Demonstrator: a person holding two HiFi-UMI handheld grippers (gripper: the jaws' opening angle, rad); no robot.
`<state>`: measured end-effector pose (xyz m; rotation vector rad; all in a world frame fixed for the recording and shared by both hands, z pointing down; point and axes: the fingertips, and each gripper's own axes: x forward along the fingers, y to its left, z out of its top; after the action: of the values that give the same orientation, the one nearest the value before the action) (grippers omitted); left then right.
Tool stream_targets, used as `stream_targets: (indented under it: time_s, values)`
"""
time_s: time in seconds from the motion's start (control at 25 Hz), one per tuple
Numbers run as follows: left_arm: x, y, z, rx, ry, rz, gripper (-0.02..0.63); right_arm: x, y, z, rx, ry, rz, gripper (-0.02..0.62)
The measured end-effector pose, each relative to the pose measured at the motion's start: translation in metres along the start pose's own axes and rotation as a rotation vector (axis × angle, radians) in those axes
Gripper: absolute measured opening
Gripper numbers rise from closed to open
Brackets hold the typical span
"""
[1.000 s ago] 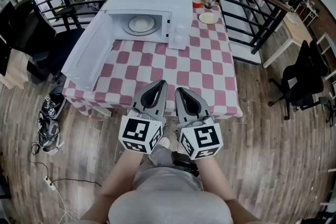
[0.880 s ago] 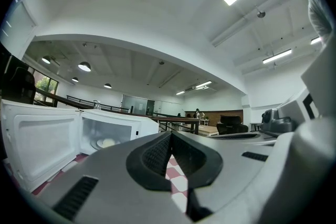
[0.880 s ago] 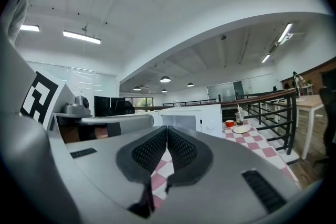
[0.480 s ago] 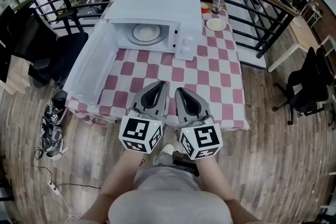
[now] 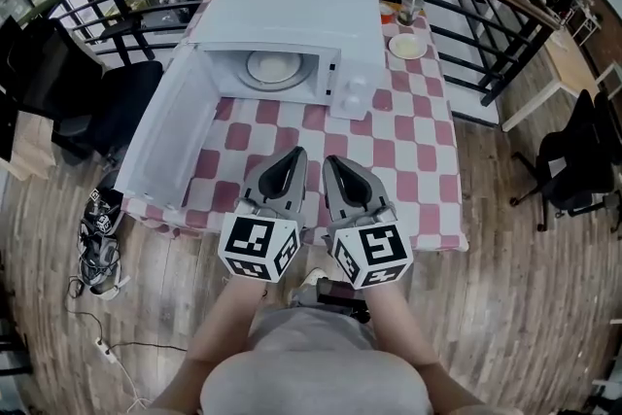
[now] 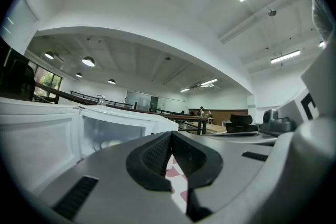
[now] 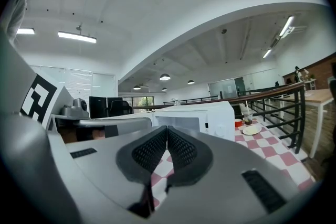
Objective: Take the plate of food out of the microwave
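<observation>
The left gripper [image 5: 294, 155] and right gripper [image 5: 333, 161], both clenched shut and empty, are advancing side by side over the red-and-white checked tablecloth [image 5: 408, 141], nearer the open white microwave oven [image 5: 292, 15] than a second ago. The round white plate [image 5: 273, 68], possibly holding pale food, is sitting inside it.

free: checkered table [image 5: 389, 151] up to microwave [image 5: 292, 10] mouth | obst: open door [image 5: 165, 136] on L

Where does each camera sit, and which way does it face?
Head view: on the head, steeply down at table, open microwave; left tongs, right tongs, forearms show.
Left gripper view: on left tongs, level toward microwave; shut jaws show.
Right gripper view: on right tongs, level toward microwave; shut jaws show.
Shared: the microwave.
</observation>
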<state>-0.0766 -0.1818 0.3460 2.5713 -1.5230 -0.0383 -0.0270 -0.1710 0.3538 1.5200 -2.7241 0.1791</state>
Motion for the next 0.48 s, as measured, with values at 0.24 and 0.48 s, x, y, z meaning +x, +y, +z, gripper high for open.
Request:
stream_targets:
  time_s: [0.24,0.48]
  values:
    - [0.008,0.01,-0.003,0.0,0.007,0.021,0.002,0.011,-0.002,-0.005,0.003,0.013,0.022,0.026]
    - [0.016,0.019,0.001,-0.001,-0.002,0.036,0.002,0.016,-0.003,-0.004,-0.008,0.012,0.039,0.026]
